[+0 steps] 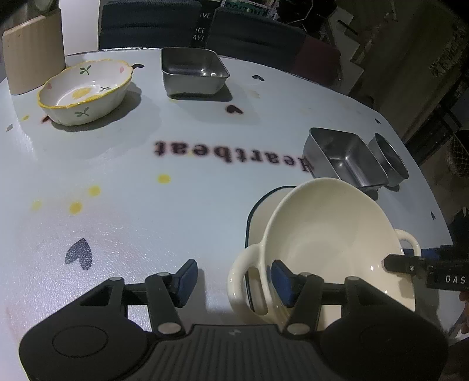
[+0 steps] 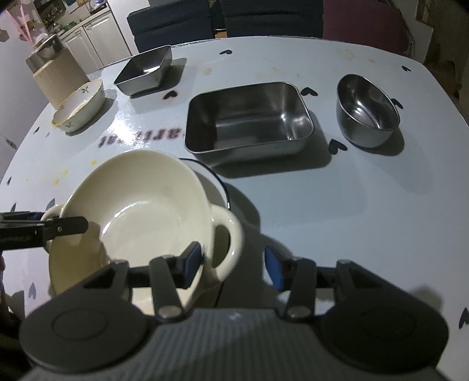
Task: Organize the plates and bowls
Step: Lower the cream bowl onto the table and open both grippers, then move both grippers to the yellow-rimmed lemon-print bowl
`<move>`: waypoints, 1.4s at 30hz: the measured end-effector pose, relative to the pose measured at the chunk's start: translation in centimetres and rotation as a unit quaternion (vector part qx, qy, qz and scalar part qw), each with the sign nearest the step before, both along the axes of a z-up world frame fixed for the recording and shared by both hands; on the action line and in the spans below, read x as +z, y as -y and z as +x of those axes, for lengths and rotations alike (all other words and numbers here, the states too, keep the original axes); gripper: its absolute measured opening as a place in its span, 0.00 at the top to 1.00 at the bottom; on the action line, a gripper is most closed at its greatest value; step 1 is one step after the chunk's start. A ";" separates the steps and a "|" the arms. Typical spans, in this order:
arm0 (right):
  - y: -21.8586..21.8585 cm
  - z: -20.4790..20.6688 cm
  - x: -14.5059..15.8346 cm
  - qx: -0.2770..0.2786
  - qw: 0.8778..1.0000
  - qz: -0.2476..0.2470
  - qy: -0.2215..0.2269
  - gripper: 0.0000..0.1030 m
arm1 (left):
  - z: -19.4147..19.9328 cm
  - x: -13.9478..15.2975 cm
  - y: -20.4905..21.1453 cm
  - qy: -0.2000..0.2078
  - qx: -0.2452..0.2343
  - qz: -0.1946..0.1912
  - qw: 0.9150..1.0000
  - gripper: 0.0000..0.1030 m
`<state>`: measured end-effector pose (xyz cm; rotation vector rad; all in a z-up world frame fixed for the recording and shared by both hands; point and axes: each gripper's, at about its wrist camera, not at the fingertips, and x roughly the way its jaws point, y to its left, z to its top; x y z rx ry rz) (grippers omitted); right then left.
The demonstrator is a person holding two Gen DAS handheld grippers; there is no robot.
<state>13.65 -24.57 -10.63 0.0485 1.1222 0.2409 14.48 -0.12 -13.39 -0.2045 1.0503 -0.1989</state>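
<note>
- A cream bowl [image 1: 328,252] with two loop handles sits on a white plate with a dark rim [image 1: 258,217], at the near side of the pale table [image 1: 176,211].
- The left gripper [image 1: 234,281] is released: its jaws stand apart on either side of the bowl's left handle [image 1: 243,281], one blue pad outside the loop and the other just inside the bowl's wall. Whether either pad touches cannot be told.
- The right gripper [image 2: 234,263] is also released, its jaws straddling the bowl's right handle [image 2: 228,237] without pressing on it.
- Beyond the bowl, toward the right, stand a rectangular steel tray [image 2: 249,120] and, just to its right, a round steel bowl [image 2: 366,111].
- At the far side sits a smaller square steel dish [image 1: 193,71].
- Far left lies a scalloped bowl with leaf and lemon prints [image 1: 85,91], near a ribbed beige canister [image 1: 35,49].
- Dark chairs [image 2: 176,20] stand behind the table.
</note>
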 end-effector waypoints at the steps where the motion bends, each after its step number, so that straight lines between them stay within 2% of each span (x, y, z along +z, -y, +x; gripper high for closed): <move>1: -0.1 0.0 0.0 0.000 1.000 -0.001 0.000 0.49 | 0.0 0.1 0.1 -0.001 0.000 0.002 1.000 0.45; 4: -0.1 0.0 -0.1 -0.007 1.000 0.002 -0.005 0.49 | -0.2 0.3 0.3 0.001 -0.003 0.009 1.000 0.45; 6: 0.0 -0.1 0.0 -0.014 1.000 0.012 -0.005 0.49 | -0.3 0.4 0.2 -0.002 -0.001 0.001 1.000 0.41; 8: 0.2 -0.3 0.2 -0.017 1.000 0.016 0.002 0.48 | -0.4 0.7 0.2 -0.002 0.002 -0.008 1.000 0.29; 11: 0.2 -0.9 0.8 -0.014 1.000 0.017 0.014 0.37 | -0.8 1.3 0.8 0.004 -0.004 -0.007 1.000 0.24; 12: 0.2 -1.1 0.9 -0.012 1.000 0.017 0.015 0.32 | -0.9 1.5 1.0 0.005 -0.006 -0.006 1.000 0.20; 15: 0.0 -1.9 1.4 -0.005 1.000 0.016 0.023 0.23 | -1.6 2.1 1.4 0.013 -0.004 0.000 1.000 0.06; 17: 0.0 -2.5 1.8 -0.006 0.999 0.015 0.034 0.18 | -2.1 2.7 1.6 0.020 -0.005 0.001 1.000 0.02; 19: 0.2 -3.0 2.3 -0.009 0.999 0.014 0.047 0.08 | -2.6 3.2 1.6 0.023 -0.006 0.001 1.000 0.00; 21: 0.3 -3.6 2.8 -0.008 0.998 0.008 0.057 0.07 | -3.1 3.7 1.7 0.030 -0.003 0.007 1.000 0.00; 24: 0.8 -4.3 3.5 -0.017 0.998 0.008 0.067 0.01 | -3.7 4.5 1.7 0.039 -0.002 0.007 0.999 0.00; 35: 0.6 -6.4 6.7 -0.023 0.992 0.023 0.121 0.01 | -5.6 7.8 1.9 0.085 -0.017 -0.012 0.996 0.00; 42: -1.3 -7.0 9.3 -0.009 0.983 0.045 0.176 0.01 | -6.2 11.4 0.5 0.152 -0.009 -0.002 0.988 0.00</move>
